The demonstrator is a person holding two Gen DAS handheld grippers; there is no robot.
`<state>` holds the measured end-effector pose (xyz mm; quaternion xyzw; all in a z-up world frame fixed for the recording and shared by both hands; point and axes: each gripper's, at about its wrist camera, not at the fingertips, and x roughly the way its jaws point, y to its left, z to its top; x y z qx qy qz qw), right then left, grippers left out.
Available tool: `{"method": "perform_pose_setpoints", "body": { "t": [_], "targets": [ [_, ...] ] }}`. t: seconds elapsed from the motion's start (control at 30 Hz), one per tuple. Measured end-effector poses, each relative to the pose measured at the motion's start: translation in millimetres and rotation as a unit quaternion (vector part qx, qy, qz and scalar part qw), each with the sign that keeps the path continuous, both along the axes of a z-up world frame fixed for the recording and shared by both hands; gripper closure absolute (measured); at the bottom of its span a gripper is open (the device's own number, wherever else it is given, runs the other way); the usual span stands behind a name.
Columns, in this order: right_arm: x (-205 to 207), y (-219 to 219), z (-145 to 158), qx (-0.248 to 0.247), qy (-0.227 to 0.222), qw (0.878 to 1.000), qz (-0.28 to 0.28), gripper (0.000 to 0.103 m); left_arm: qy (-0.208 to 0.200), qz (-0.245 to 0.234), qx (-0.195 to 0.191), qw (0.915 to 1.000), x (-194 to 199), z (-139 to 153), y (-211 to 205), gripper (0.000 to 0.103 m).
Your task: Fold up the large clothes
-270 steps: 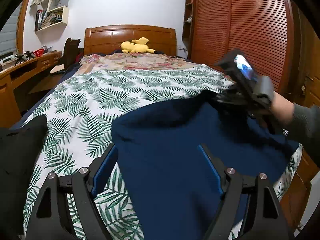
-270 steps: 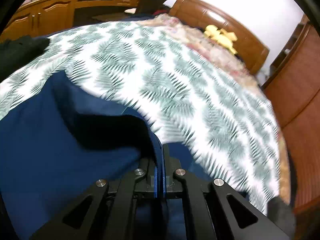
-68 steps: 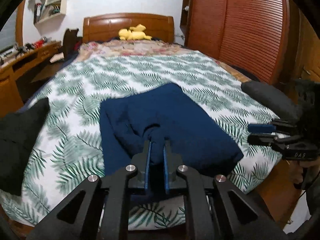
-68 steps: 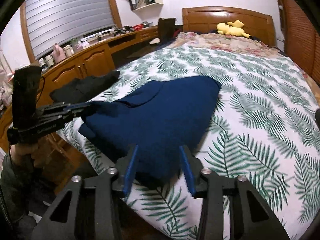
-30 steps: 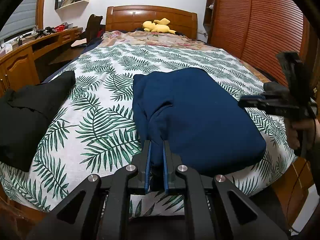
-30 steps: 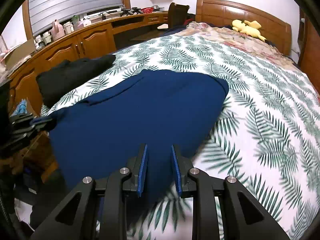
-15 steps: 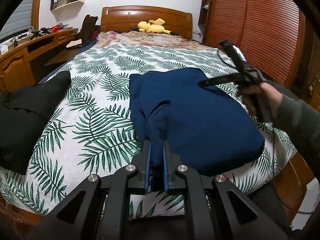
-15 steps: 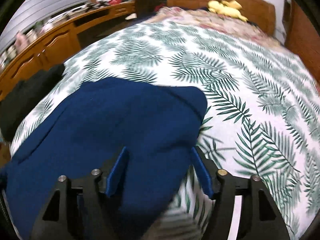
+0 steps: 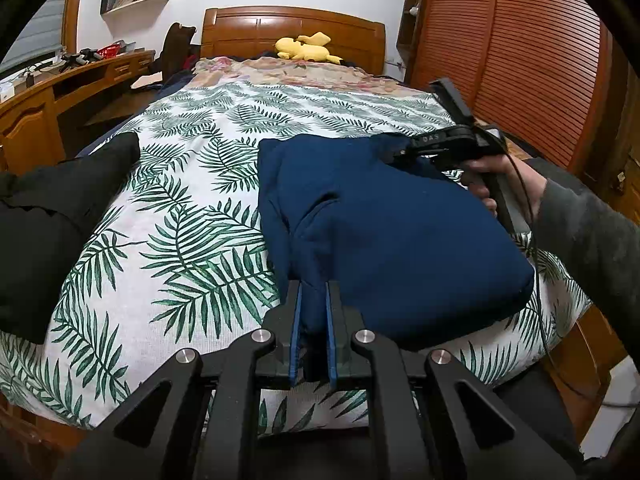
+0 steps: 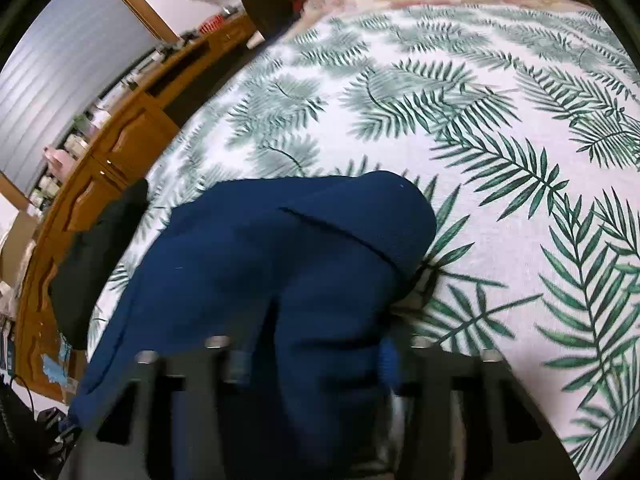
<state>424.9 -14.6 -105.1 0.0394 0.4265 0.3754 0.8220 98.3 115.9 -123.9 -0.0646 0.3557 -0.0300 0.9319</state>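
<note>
The right claw (image 9: 394, 156), which half a second ago was hovering spread above the blue garment (image 9: 392, 232), is now reaching down onto the garment's far corner, the one toward the headboard (image 9: 294, 30); its jaws are straddling that corner in a blurred view, so I cannot tell whether they are biting yet. The left claw (image 9: 311, 322) is still clenching the garment's near edge, farthest from the headboard, with the garment lying partly folded on the bed (image 9: 192, 208). With both ends covered, another fold is probably being set up.
</note>
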Motion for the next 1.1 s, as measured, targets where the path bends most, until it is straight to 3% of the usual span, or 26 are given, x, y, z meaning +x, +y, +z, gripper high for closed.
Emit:
{"method": "perform_pose_setpoints", "body": {
  "t": [0.07,0.3,0.37,0.43,0.47,0.77,1.1],
  "targets": [
    [-12.8,-5.7,4.2,-0.004,-0.035,0.999,0.001,0.082,0.003,0.002,0.001,1.0000,0.1,0.9,0.1,0.092],
    [-43.3,-63.0,13.8,0.014,-0.072,0.997,-0.022,0.086,-0.001,0.026,0.003,0.9997,-8.0,10.8,2.6,0.085],
    [-50.6,-79.5,10.2,0.007,-0.072,0.997,-0.031,0.086,-0.001,0.028,-0.004,0.9996,-8.0,11.2,6.3,0.079],
    [-48.7,-90.9,0.2,0.001,-0.060,0.997,-0.041,0.085,0.001,0.027,-0.013,0.9995,-6.8,9.1,8.7,0.063],
    [-47.7,-93.0,-4.5,-0.003,-0.058,0.997,-0.042,0.085,0.002,0.027,-0.015,0.9995,-6.0,7.2,9.3,0.060],
    [-43.2,-83.7,-31.8,-0.011,-0.077,0.995,-0.056,0.078,0.029,0.042,-0.018,0.9985,-1.5,-9.3,9.0,0.060],
    [-51.1,-93.1,-29.0,0.005,-0.075,0.996,-0.057,0.078,0.028,0.049,-0.033,0.9979,13.2,-13.9,3.0,0.060]
  ]
}}
